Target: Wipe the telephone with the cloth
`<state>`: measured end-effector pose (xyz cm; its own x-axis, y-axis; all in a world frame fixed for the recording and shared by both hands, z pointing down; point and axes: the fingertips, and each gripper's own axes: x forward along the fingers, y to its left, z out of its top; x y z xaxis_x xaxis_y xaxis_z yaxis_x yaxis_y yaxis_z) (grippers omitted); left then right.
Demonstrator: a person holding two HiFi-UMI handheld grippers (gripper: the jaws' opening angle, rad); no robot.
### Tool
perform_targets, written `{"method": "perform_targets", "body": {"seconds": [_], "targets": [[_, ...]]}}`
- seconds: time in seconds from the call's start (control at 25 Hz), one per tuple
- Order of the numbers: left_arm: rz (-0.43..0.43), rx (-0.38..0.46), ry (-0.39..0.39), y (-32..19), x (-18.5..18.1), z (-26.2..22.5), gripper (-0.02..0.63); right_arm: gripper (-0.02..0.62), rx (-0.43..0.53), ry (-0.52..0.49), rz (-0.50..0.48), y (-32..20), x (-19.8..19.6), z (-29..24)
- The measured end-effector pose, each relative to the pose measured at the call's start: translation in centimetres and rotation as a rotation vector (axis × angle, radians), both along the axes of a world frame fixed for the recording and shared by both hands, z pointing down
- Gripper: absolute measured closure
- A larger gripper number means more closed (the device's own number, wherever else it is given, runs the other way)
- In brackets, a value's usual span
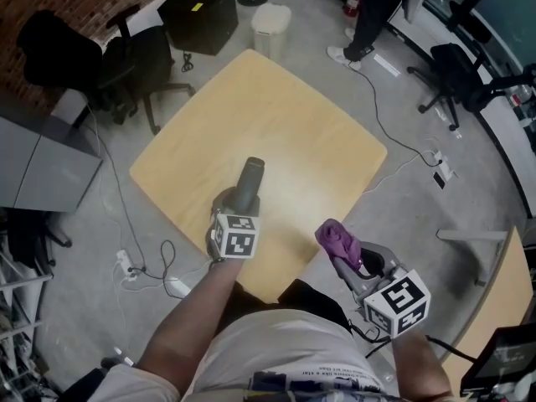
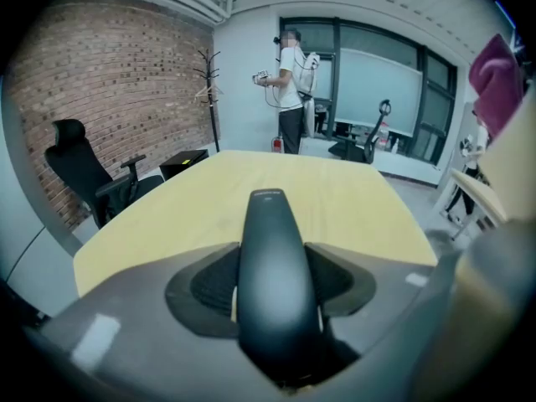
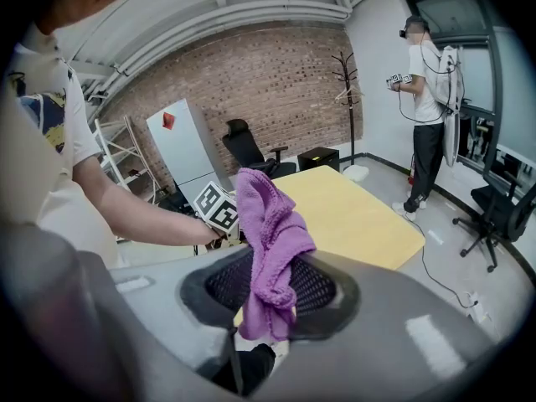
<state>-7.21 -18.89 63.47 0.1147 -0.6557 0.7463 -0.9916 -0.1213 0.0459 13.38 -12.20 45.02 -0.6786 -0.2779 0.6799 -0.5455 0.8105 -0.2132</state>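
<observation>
**A:** Where is the telephone?

**B:** The long, black, smooth plastic telephone handset (image 2: pixel 270 258) sits between the jaws of the left hand-held gripper (image 1: pixel 237 201), which are clenched on its lower part. Its far end points up the frame, over the lower middle of the pale wooden, round-cornered square worktop (image 1: pixel 276 115).

**A:** Does it touch the wood?

**B:** I cannot tell.

**A:** And the cloth?

**B:** The crumpled purple fluffy cloth (image 3: pixel 266 241) hangs pinched in the right hand-held gripper (image 1: pixel 345 260), at the lower right of the head view, just off the worktop's near edge. It is apart from the handset.

**A:** Anything else?

**B:** A black office chair (image 1: pixel 138 61) at the upper left, and a person (image 1: pixel 374 11) standing at the top right.
</observation>
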Motion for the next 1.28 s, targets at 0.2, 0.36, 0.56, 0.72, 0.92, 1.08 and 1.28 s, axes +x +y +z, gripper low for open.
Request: {"method": "perform_targets", "body": {"seconds": [0.2,0.36,0.56,0.72,0.92,1.08,1.28], "targets": [[0.062,0.03,-0.004,0.1,0.1,-1.3,0.354,0.483,0.014,-0.005,-0.005,-0.2,-0.8,-0.3],[0.121,0.122,-0.032,-0.2,0.4,-4.0,0.354,0.483,0.042,-0.009,-0.018,-0.5,-1.7,-0.9],[0.225,0.21,-0.027,1.3,1.1,-8.8,0.354,0.483,0.117,-0.009,-0.061,-1.2,-3.8,-2.5],[0.35,0.259,-0.016,3.2,2.2,-12.4,0.354,0.483,0.226,0.02,-0.156,-1.4,-6.7,-4.5],[0.53,0.273,-0.026,5.6,3.2,-15.2,0.354,0.483,0.375,0.107,-0.373,-0.1,-10.6,-6.4],[0.654,0.283,-0.045,7.3,3.5,-16.4,0.354,0.483,0.473,0.228,-0.533,0.7,-12.7,-6.6],[0.718,0.29,-0.028,8.7,3.9,-17.0,0.354,0.483,0.513,0.307,-0.699,3.8,-16.3,-5.7]]}}
